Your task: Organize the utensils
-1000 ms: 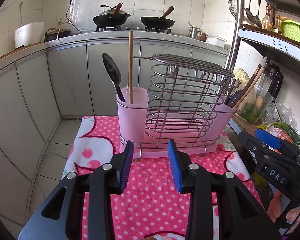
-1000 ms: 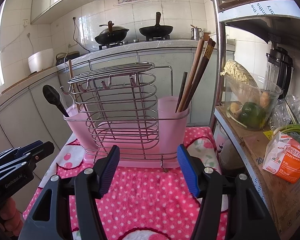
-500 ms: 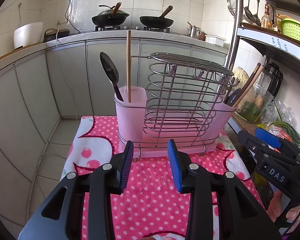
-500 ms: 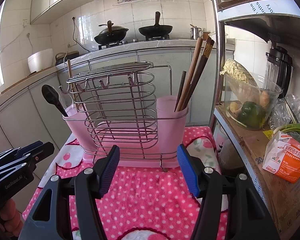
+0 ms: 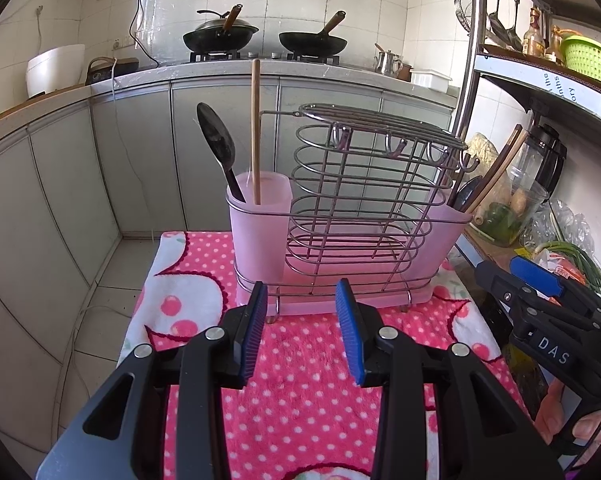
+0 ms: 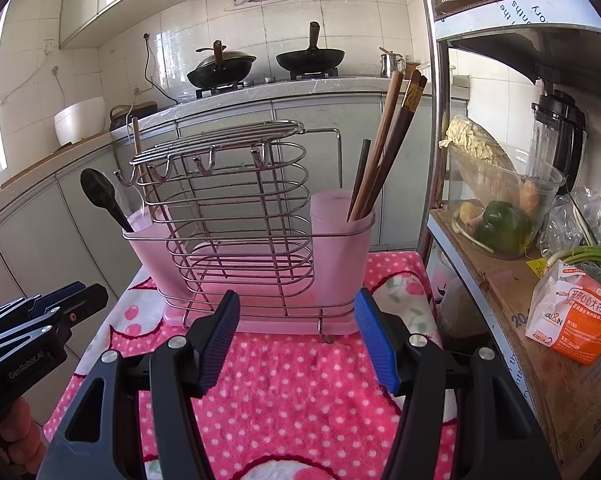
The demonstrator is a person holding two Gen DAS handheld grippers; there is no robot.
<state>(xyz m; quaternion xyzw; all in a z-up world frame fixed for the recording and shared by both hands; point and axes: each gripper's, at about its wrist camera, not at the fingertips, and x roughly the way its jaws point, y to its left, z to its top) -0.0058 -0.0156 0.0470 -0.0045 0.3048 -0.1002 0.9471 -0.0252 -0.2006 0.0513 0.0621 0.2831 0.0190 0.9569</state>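
Observation:
A wire rack (image 5: 364, 208) (image 6: 236, 216) with two pink cups stands on a pink dotted cloth (image 5: 300, 380) (image 6: 300, 392). The left cup (image 5: 260, 224) (image 6: 148, 236) holds a black spoon (image 5: 216, 148) (image 6: 100, 196) and one wooden chopstick (image 5: 255, 128). The right cup (image 6: 340, 240) (image 5: 448, 232) holds several dark chopsticks (image 6: 388, 140). My left gripper (image 5: 302, 320) hovers open just in front of the rack, nothing between its blue pads. My right gripper (image 6: 296, 324) is open wider, also in front of the rack and empty.
A metal shelf unit (image 6: 496, 280) stands close on the right with a bowl of vegetables (image 6: 500, 208), a blender (image 6: 560, 136) and an orange packet (image 6: 572, 320). Behind is a counter with two woks (image 5: 312, 42) on a stove. Floor drops off left of the cloth.

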